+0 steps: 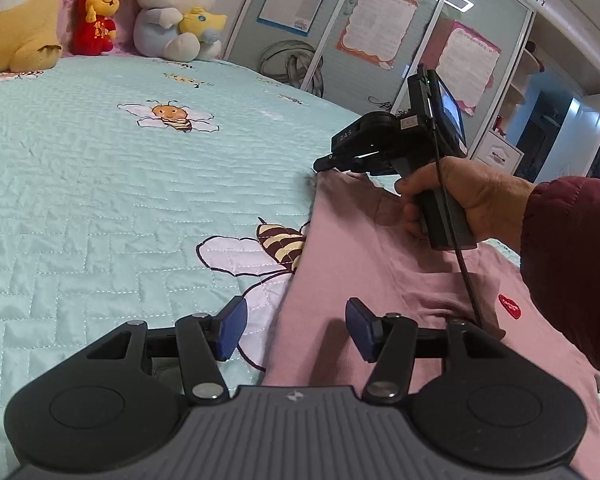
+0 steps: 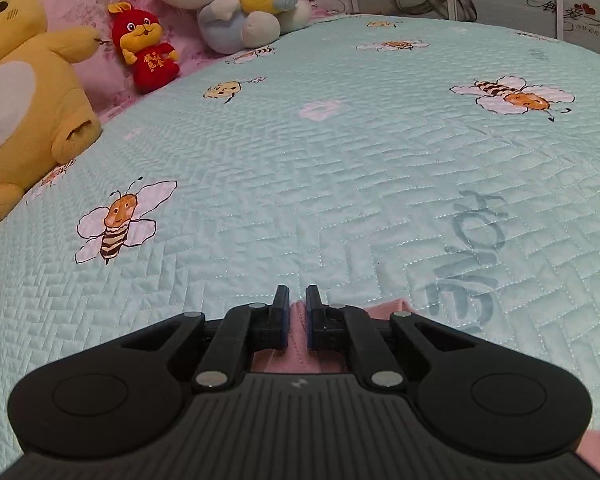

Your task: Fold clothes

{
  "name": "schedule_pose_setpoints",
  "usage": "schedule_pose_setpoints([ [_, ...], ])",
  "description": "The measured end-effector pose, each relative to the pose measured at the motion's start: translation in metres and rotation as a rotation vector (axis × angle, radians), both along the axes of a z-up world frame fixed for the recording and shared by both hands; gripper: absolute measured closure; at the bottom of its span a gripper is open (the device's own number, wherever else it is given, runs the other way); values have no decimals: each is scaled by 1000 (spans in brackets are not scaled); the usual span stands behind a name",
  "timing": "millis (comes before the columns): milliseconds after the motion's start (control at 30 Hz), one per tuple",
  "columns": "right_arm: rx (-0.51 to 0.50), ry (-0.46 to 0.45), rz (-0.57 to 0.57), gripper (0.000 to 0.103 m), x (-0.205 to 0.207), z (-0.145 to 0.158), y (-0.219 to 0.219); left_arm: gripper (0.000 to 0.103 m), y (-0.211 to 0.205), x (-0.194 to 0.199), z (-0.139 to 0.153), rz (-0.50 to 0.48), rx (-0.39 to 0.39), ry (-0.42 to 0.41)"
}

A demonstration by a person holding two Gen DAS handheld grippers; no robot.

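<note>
On the quilt (image 2: 340, 184), right tongs (image 2: 297, 312) pinch pink shirt (image 2: 296, 344).

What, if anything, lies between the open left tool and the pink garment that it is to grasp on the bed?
Nothing visible does. The left tool stands open over the near edge of the pink knit garment, with only the pale green quilted bedspread beneath. The right tool is shut on the garment's far corner.
</note>
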State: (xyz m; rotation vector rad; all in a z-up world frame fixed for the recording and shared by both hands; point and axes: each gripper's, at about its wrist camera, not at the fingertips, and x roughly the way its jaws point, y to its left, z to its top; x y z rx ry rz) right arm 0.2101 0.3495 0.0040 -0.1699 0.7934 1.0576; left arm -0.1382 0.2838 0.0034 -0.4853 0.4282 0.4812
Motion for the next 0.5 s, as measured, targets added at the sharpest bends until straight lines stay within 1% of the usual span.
schedule_pose_setpoints([
  [33,3,-8,-11,94,-1,2,-1,44,0,0,0,0,-1,0],
  [67,28,14,-25,93,0,6,-5,44,0,0,0,0,-2,0],
  [133,94,51,-62,81,1,17,-18,44,1,-1,-1,0,-5,-2],
  [167,138,48,-84,75,-1,24,-28,44,1,-1,-1,-1,-8,-3],
  [233,230,56,-107,74,-7,40,-55,43,2,-1,-1,-2,-12,-5],
  [300,282,51,-159,71,-18,51,-89,43,2,0,-2,-3,-15,-5],
  [333,309,62,-198,69,-23,52,-111,43,2,0,-2,-4,-16,-4],
  [367,337,72,-236,63,-28,53,-132,42,2,0,-2,-5,-16,-5],
  [400,341,73,-279,59,-35,48,-152,42,2,0,-1,-6,-17,-5],
  [500,353,75,-407,50,-55,31,-212,41,2,0,-1,-8,-17,-5],
])
